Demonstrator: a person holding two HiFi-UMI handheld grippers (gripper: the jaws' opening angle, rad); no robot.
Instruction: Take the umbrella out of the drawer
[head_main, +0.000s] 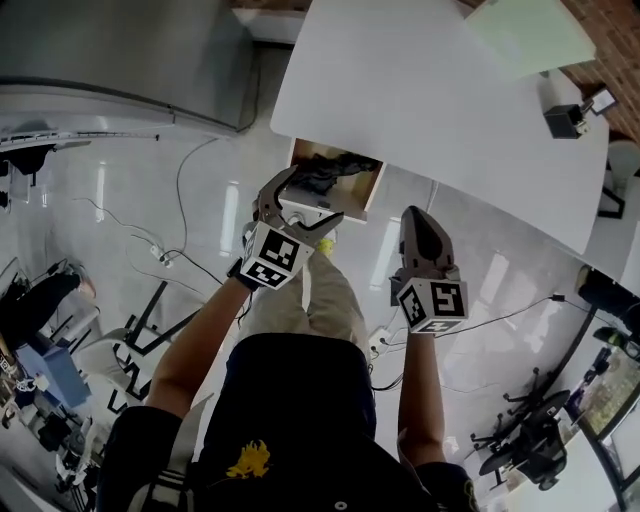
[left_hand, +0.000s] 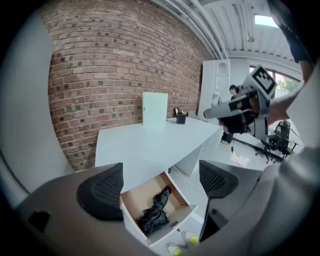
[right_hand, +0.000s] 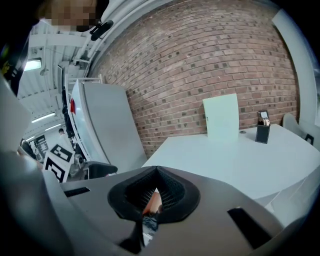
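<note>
Right tongs (right_hand: 156, 195) together, white desk (right_hand: 240, 160) beyond

Brick wall (left_hand: 100, 65), white desk (head_main: 430, 90), glossy floor (head_main: 130, 220)

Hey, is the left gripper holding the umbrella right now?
No, the left gripper has its jaws apart and empty, while the black umbrella lies in the open drawer below.
</note>
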